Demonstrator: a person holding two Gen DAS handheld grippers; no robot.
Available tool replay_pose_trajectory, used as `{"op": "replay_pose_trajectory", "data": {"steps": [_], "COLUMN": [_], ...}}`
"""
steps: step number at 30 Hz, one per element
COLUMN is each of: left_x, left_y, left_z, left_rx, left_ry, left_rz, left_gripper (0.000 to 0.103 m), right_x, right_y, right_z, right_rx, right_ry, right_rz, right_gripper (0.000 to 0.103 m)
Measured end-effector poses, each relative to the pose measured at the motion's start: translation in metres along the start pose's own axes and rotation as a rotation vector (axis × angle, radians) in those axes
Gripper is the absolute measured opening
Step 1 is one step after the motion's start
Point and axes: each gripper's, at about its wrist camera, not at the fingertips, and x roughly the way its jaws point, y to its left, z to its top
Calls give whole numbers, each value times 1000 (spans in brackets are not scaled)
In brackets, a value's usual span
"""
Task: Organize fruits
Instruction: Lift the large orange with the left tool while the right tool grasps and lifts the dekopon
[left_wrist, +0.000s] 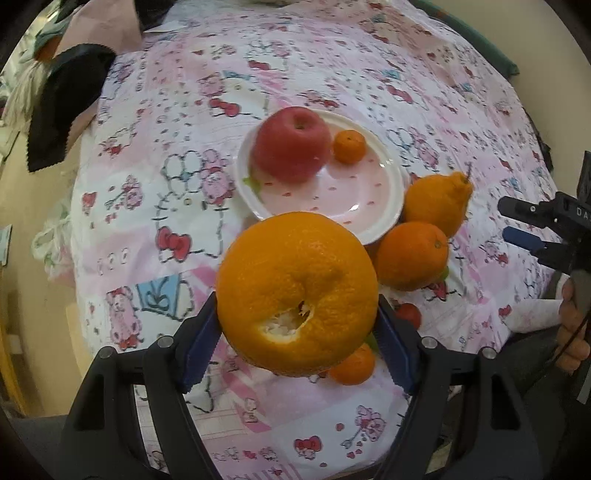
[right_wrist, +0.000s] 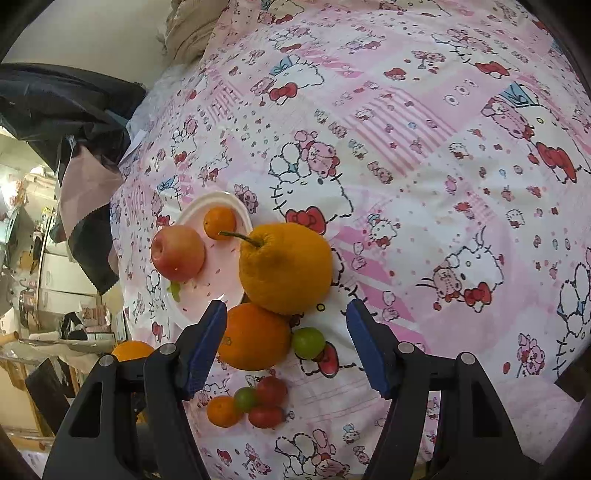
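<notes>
My left gripper (left_wrist: 297, 317) is shut on a large orange (left_wrist: 297, 291) with a torn peel patch, held above the cloth just in front of the pink plate (left_wrist: 369, 192). The plate holds a red apple (left_wrist: 291, 146) and a small mandarin (left_wrist: 349, 146). A knobbed orange with a stem (left_wrist: 436, 203) and a round orange (left_wrist: 412, 256) lie right of the plate. My right gripper (right_wrist: 286, 332) is open and empty, just short of the knobbed orange (right_wrist: 284, 267) and the round orange (right_wrist: 255, 336). It also shows in the left wrist view (left_wrist: 517, 221).
Small fruits lie near me: a green one (right_wrist: 308, 342), a cluster of red, green and orange ones (right_wrist: 255, 404), and a mandarin (left_wrist: 352, 363) under the held orange. The Hello Kitty cloth (right_wrist: 424, 184) covers the table. Dark clothes (left_wrist: 62, 110) hang at the left edge.
</notes>
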Motion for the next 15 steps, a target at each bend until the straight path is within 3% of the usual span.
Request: {"op": "replay_pose_trajectory", "data": {"steps": [9, 15], "left_x": [0, 8], "left_y": [10, 13], "left_z": [5, 10], "left_rx": [-52, -81], "left_ry": [-3, 36], "left_rz": [-4, -37], "left_gripper": [74, 74], "right_x": [29, 49], "right_y": [12, 11], "right_z": [7, 16], "right_rx": [-34, -29], "right_ry": [37, 44], "right_rz": [-75, -113], "right_gripper": [74, 93]}}
